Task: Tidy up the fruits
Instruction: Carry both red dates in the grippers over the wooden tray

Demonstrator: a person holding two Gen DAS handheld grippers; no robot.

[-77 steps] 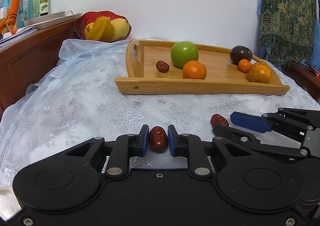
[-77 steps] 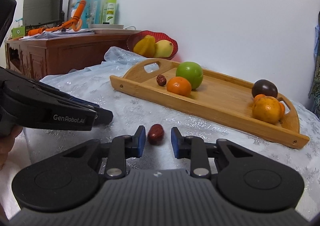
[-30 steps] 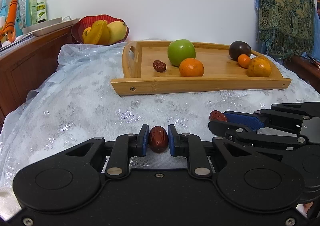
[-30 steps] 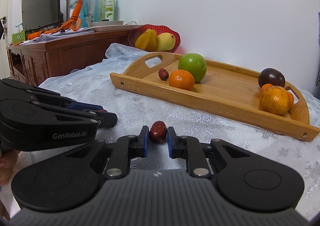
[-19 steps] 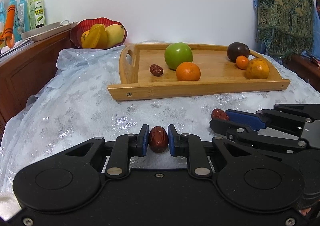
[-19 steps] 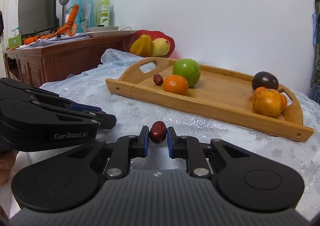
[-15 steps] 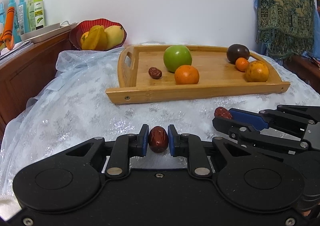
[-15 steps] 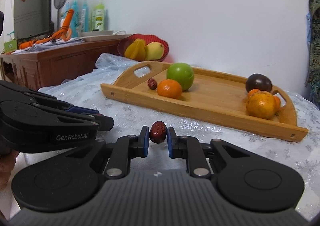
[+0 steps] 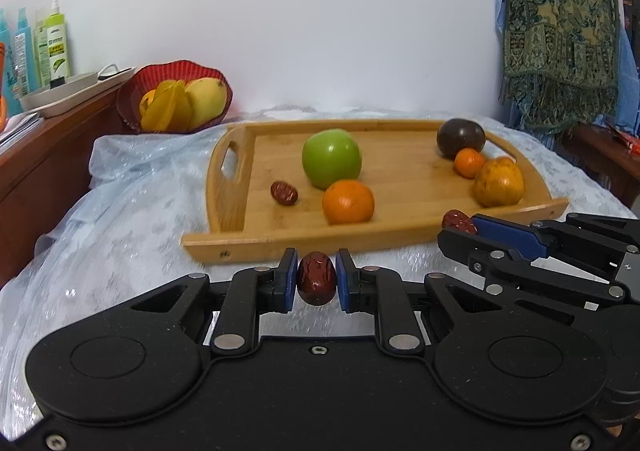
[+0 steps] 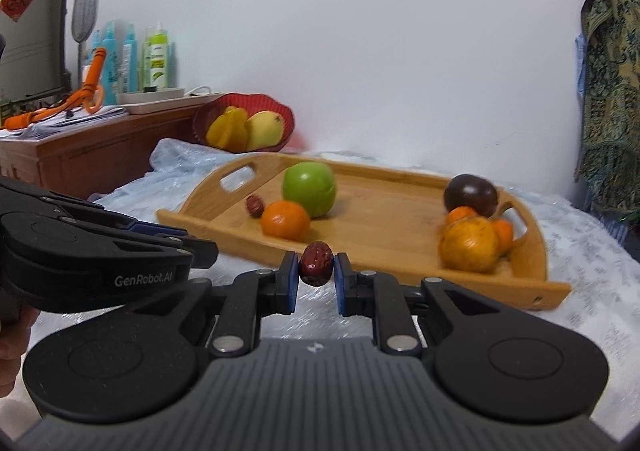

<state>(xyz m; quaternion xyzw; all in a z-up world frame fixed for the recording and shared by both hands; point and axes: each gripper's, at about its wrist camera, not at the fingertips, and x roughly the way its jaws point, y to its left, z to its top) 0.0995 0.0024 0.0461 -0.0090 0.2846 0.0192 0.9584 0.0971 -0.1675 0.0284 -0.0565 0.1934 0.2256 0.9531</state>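
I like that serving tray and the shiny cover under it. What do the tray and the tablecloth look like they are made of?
The tray looks like bamboo or light wood with a smooth, satin finish: fine straight grain, joined strips, cut-out handles. The tablecloth seems to be a thin, glossy synthetic or plastic-coated sheet: pale blue-white, with glinting snowflake patterns and crinkled folds at the far edge. The exact material is uncertain.

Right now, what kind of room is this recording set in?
Probably a lived-in room at home: a wooden cabinet crowded with spray bottles, a patterned cloth hanging at the wall, and a wooden tray on a table under a lace cloth.
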